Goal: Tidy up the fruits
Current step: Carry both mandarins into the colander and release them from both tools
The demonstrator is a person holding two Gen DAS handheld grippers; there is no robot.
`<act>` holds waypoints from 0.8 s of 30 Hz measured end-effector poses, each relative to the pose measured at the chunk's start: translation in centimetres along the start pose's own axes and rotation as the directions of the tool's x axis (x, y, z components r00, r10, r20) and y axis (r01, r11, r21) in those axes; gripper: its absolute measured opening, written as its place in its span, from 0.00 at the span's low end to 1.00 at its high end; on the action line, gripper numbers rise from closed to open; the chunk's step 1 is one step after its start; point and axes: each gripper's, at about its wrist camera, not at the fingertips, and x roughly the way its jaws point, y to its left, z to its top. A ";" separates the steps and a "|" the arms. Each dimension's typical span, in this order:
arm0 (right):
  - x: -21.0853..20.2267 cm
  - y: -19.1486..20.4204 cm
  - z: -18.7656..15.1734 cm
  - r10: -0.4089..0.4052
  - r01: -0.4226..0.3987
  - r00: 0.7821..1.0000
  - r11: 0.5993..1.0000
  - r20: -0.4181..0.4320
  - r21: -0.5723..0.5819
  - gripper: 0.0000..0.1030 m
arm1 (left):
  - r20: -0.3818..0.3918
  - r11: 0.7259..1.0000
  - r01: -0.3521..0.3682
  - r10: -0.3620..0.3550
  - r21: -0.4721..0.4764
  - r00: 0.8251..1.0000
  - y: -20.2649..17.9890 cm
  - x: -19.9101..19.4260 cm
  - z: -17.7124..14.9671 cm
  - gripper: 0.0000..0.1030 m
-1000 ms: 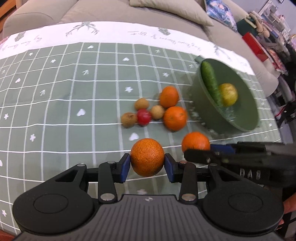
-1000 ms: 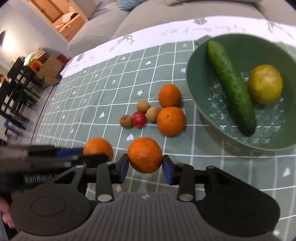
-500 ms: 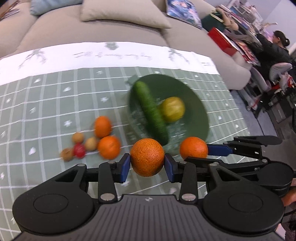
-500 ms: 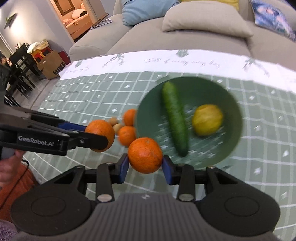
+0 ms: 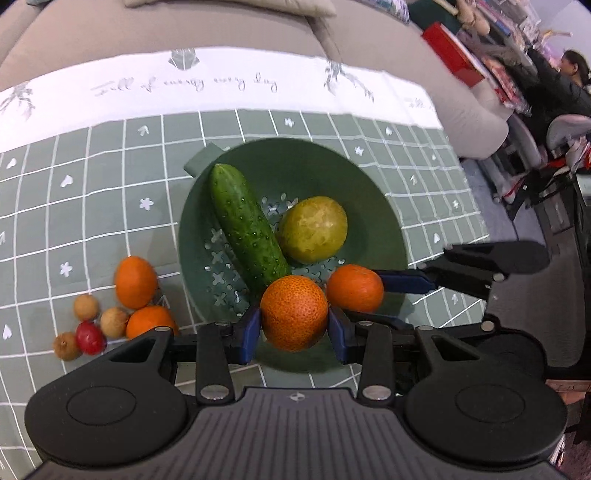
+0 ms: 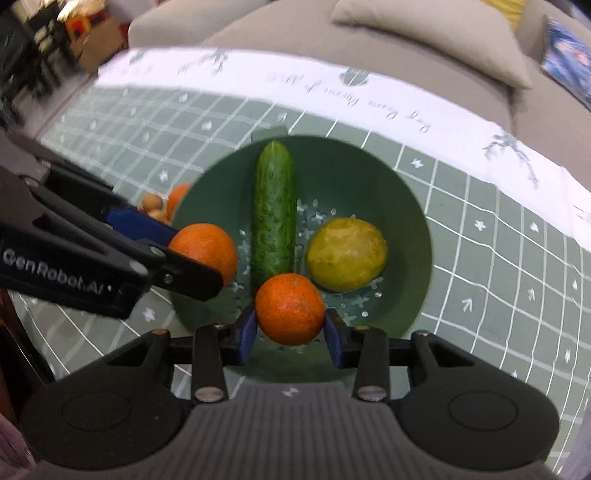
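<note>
My left gripper (image 5: 294,332) is shut on an orange (image 5: 294,313) and hangs over the near rim of the green strainer bowl (image 5: 373,181). My right gripper (image 6: 290,333) is shut on a second orange (image 6: 290,309), also above the bowl's near side. In the left wrist view that second orange (image 5: 354,288) hangs just to the right. In the right wrist view the left gripper's orange (image 6: 205,251) is over the bowl's (image 6: 406,192) left edge. Inside the bowl lie a cucumber (image 5: 245,229) and a yellow-green round fruit (image 5: 312,234).
Left of the bowl on the green checked tablecloth (image 5: 92,206) lie two more oranges (image 5: 135,282) (image 5: 149,322), three small brown fruits (image 5: 86,307) and a small red one (image 5: 89,336). A grey sofa (image 5: 221,26) stands behind the table. A person (image 5: 569,74) sits at the far right.
Both grippers have carried their oranges across from the loose fruit on the cloth to above the bowl. The bowl now sits in the middle of both views.
</note>
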 end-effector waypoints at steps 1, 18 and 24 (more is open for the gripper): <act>0.7 -0.1 0.3 0.004 -0.004 1.000 1.000 -0.020 -0.018 0.35 | -0.018 1.000 -0.005 0.005 0.004 1.000 0.1 0.5 0.2 0.42; 5.5 -0.1 0.9 -0.016 -0.012 0.987 0.985 -0.158 -0.173 0.35 | -0.146 0.994 -0.056 0.069 0.092 0.987 -0.3 4.7 0.9 0.43; 4.9 0.0 0.8 -0.024 -0.003 0.988 0.984 -0.152 -0.176 0.40 | -0.133 0.993 -0.069 0.082 0.097 0.988 -0.5 4.8 1.0 0.50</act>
